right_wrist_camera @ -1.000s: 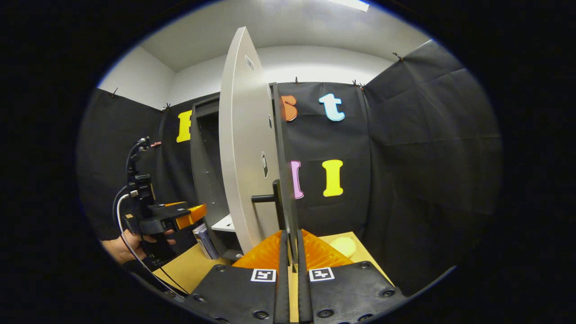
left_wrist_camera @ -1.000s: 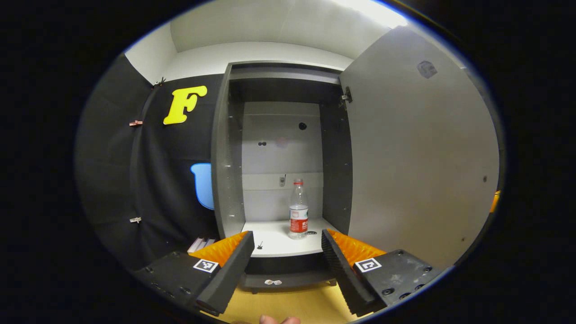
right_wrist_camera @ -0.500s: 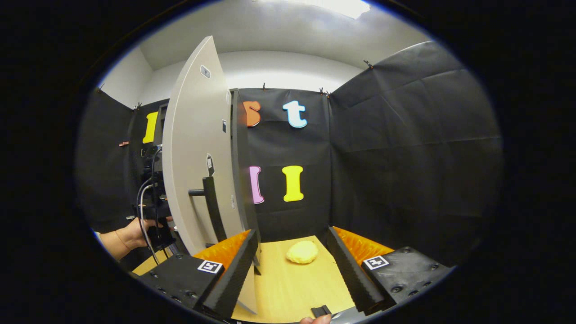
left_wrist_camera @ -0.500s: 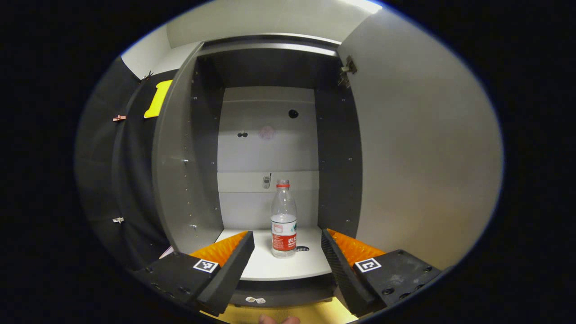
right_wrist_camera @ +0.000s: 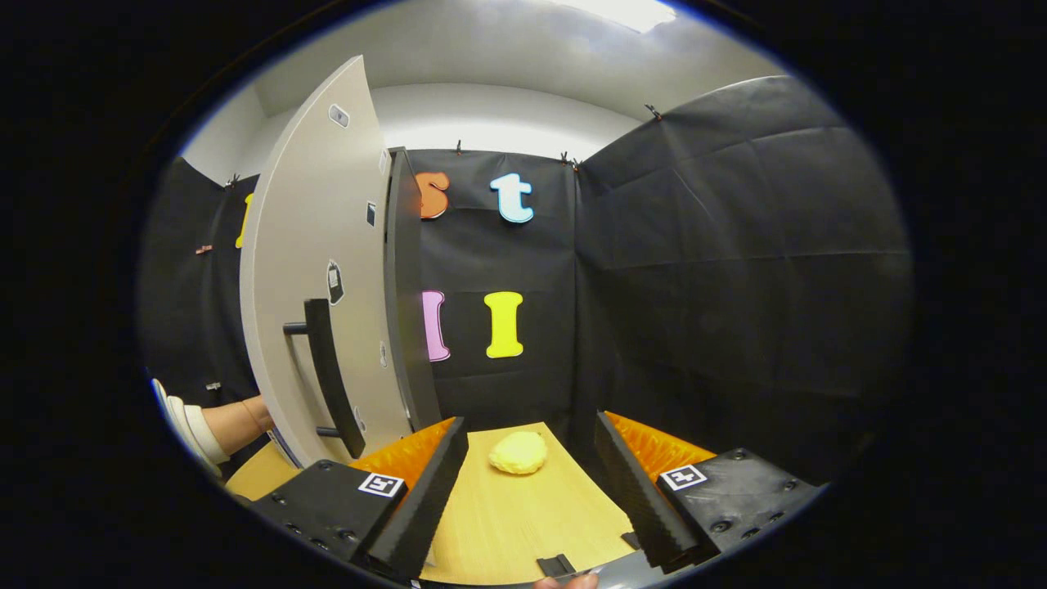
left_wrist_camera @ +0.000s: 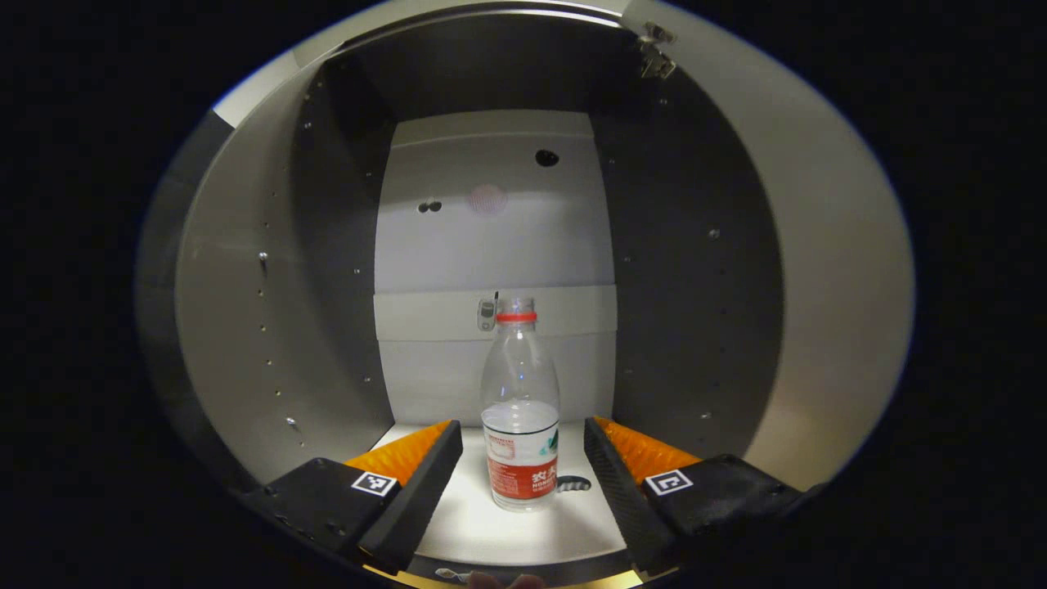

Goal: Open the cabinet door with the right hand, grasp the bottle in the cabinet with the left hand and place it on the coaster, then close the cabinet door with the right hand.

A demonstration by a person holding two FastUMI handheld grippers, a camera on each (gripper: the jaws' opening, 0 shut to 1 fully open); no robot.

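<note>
A clear plastic bottle (left_wrist_camera: 520, 409) with a red cap ring and a red label stands upright on the white shelf (left_wrist_camera: 523, 528) inside the grey cabinet. My left gripper (left_wrist_camera: 523, 483) is open, and the bottle's lower half stands between its two fingers without touching either. In the right gripper view the cabinet door (right_wrist_camera: 319, 278) stands swung open at the left, its black bar handle (right_wrist_camera: 331, 376) facing me. My right gripper (right_wrist_camera: 530, 483) is open over the wooden table (right_wrist_camera: 523, 523), off the handle. A yellow coaster (right_wrist_camera: 518, 452) lies on the table ahead of it.
The cabinet's left wall (left_wrist_camera: 270, 327) and the open door's inner face (left_wrist_camera: 826, 270) flank my left gripper. A person's forearm and white sleeve (right_wrist_camera: 214, 425) reach behind the door. Black cloth walls close the booth at the back and right. A small dark mark (left_wrist_camera: 574, 484) lies on the shelf beside the bottle.
My left gripper has gone forward into the cabinet, so the bottle now stands between its fingers. My right gripper let go of the door handle, opened, and drifted right of the door.
</note>
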